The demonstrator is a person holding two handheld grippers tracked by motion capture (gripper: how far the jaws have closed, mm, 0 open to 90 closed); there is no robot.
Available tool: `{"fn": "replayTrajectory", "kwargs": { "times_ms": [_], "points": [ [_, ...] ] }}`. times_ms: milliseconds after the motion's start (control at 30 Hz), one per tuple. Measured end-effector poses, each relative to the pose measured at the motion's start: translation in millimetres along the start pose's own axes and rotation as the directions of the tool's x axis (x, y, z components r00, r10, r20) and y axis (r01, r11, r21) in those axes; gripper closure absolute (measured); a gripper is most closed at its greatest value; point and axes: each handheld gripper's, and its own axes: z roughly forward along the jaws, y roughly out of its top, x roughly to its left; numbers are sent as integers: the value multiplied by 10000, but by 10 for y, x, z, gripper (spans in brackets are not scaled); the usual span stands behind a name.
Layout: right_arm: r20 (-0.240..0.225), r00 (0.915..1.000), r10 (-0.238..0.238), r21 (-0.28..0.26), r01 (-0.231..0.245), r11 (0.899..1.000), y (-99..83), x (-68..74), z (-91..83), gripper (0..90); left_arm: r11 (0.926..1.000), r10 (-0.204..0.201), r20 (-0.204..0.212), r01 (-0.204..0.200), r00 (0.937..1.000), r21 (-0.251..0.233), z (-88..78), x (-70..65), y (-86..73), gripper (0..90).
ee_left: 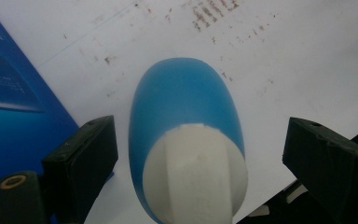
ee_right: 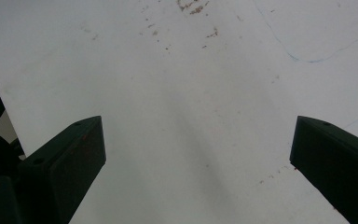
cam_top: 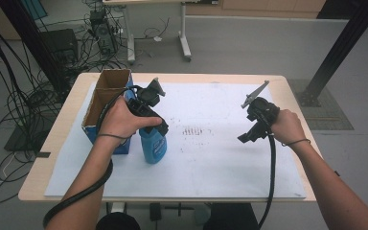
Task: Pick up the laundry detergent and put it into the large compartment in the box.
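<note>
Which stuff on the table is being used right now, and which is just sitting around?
In use:
- blue bottle, standing between the open jaws of the left gripper
- right gripper, open above the white sheet

Just sitting around:
- open cardboard box beside the bottle
- cables on the floor

Right claw (ee_right: 196,163) spread wide, over white sheet (ee_right: 191,84), brown specks (ee_right: 191,7)

Lab: cable tangle (cam_top: 14,96), black frame posts (cam_top: 338,52)
</note>
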Motion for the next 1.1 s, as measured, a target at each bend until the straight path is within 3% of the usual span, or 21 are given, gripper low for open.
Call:
{"fn": "replayTrajectory", "kwargs": {
  "times_ms": [567, 1100],
  "points": [
    [-50, 10000, -20, 49, 20, 10000, 6, 8, 37, 32, 10000, -31, 40, 30, 10000, 90, 92, 11, -21, 106],
    [-16, 10000, -70, 57, 70, 10000, 15, 15, 39, 32, 10000, -50, 0, 50, 10000, 45, 75, 26, -23, 105]
  ]
}}
